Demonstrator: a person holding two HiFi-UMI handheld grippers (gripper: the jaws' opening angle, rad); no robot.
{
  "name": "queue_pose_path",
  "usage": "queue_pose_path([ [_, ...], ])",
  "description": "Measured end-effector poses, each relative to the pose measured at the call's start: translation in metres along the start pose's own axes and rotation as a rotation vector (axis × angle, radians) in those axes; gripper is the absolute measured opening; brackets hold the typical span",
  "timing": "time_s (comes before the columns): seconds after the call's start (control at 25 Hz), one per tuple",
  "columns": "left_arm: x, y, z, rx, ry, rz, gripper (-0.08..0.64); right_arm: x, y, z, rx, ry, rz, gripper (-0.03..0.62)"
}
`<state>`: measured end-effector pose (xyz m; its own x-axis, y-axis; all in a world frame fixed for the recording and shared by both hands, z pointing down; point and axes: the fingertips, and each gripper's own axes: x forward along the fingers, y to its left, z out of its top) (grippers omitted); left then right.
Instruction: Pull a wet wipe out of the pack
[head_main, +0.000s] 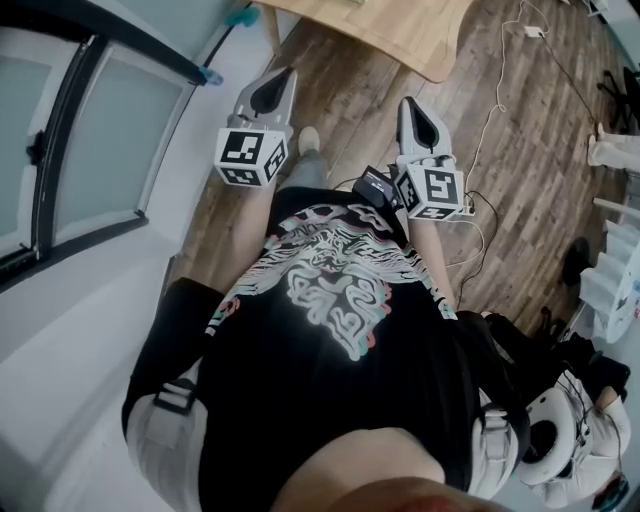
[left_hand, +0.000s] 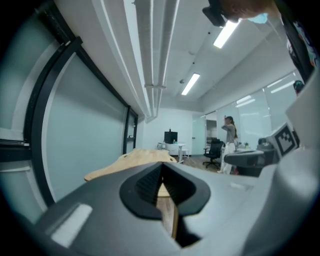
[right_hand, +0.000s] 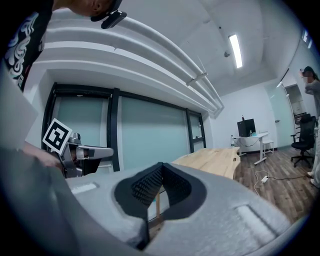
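**Pack not yet in sight; both grippers held shut and empty**

The task is judged not to have begun. In the head view the left gripper (head_main: 268, 97) and the right gripper (head_main: 420, 125) are seen held close in front of the person's body, side by side and apart, and aimed toward the upper part of the frame. In the left gripper view the jaws of the left gripper (left_hand: 161, 170) are seen pressed together with nothing between them. In the right gripper view the jaws of the right gripper (right_hand: 161, 170) are likewise seen closed on nothing.

No pack of wet wipes is shown in any view, so its place cannot be told. If it lies on the wooden surface (head_main: 400, 30), it is on a part that no view shows. Only a bare edge of that surface is seen at the top centre of the head view, beyond the gripper tips, with wood-patterned floor (head_main: 520, 150) between.

The next move is judged to call for an approach to the surface, for the pack to be found, and for the jaws to be opened before anything can be steadied or pinched.

Counted: two grippers, each with one marker cube ( (head_main: 250, 157) and (head_main: 437, 192)); one wooden surface; no pack and no wipe
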<state>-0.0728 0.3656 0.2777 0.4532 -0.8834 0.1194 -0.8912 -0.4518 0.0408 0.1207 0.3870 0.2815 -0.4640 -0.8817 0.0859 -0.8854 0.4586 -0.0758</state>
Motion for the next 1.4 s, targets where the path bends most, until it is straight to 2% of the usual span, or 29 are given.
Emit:
queue_pose_path([
  [0.28,0.02,0.01,0.0,0.001,0.006,0.006,-0.011,0.021,-0.011,0.0,0.004,0.005,0.008,-0.002],
  [0.56,0.065,0.035,0.004,-0.004,0.003,0.007,-0.011,0.065,-0.029,0.004,-0.002,0.008,0.024,-0.002],
  [0.92,0.138,0.08,0.014,-0.004,0.021,-0.007,-0.011,0.139,-0.067,0.014,0.013,0.023,-0.003,-0.002],
  [1.4,0.219,0.161,0.012,-0.02,0.064,-0.011,-0.011,0.249,-0.085,0.01,0.033,0.074,-0.012,-0.002],
])
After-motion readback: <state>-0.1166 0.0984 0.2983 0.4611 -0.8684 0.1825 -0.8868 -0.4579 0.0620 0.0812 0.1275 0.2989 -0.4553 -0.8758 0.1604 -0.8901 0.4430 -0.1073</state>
